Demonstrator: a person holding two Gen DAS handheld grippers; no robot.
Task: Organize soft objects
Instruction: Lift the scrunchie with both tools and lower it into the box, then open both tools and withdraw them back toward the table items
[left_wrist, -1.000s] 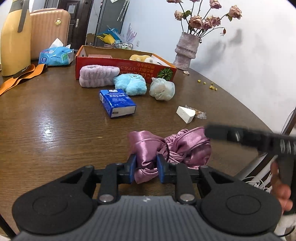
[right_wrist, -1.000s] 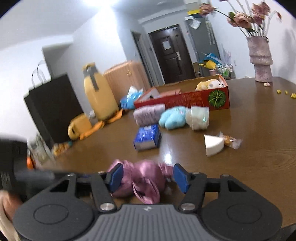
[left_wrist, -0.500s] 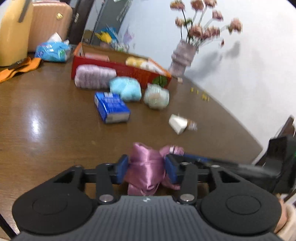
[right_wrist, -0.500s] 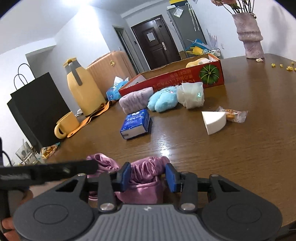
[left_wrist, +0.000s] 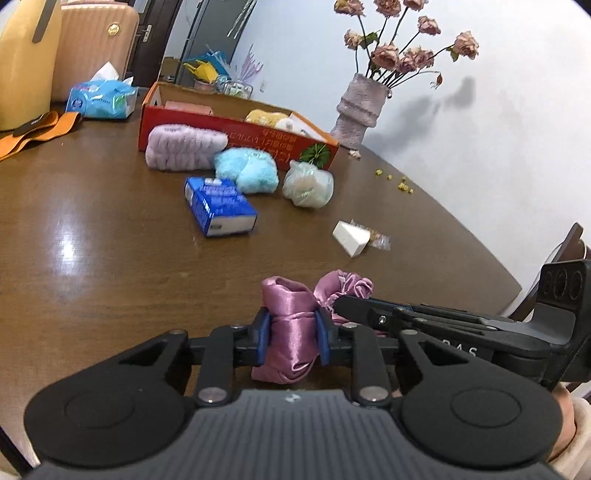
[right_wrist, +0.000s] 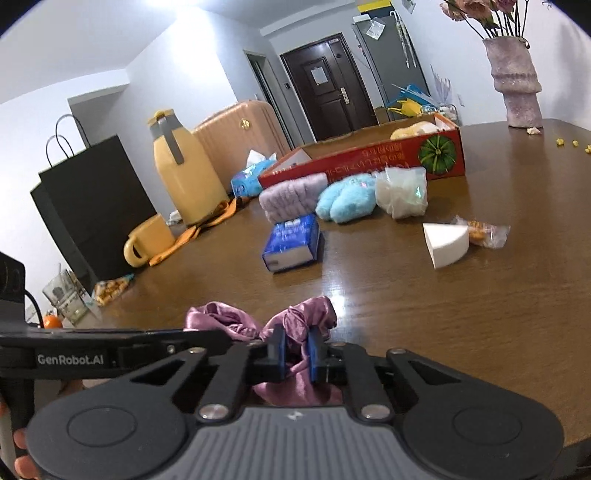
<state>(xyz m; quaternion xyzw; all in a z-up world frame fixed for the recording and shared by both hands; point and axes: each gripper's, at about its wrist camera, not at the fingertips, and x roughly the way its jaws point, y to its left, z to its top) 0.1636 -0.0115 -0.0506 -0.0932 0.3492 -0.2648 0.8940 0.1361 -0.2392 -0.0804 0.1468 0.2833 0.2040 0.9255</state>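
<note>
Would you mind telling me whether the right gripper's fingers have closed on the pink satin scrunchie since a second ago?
Yes. The right gripper was wide open around the pink satin scrunchie; its fingers are closing and now pinch it above the brown wooden table.

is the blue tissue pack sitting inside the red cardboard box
No, the blue tissue pack lies on the bare table, in front of the red box.

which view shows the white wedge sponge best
The right wrist view: the white wedge sponge is large and sharp there, its curved face and the snack packet behind it clear. The left wrist view shows it smaller, farther off.
</note>
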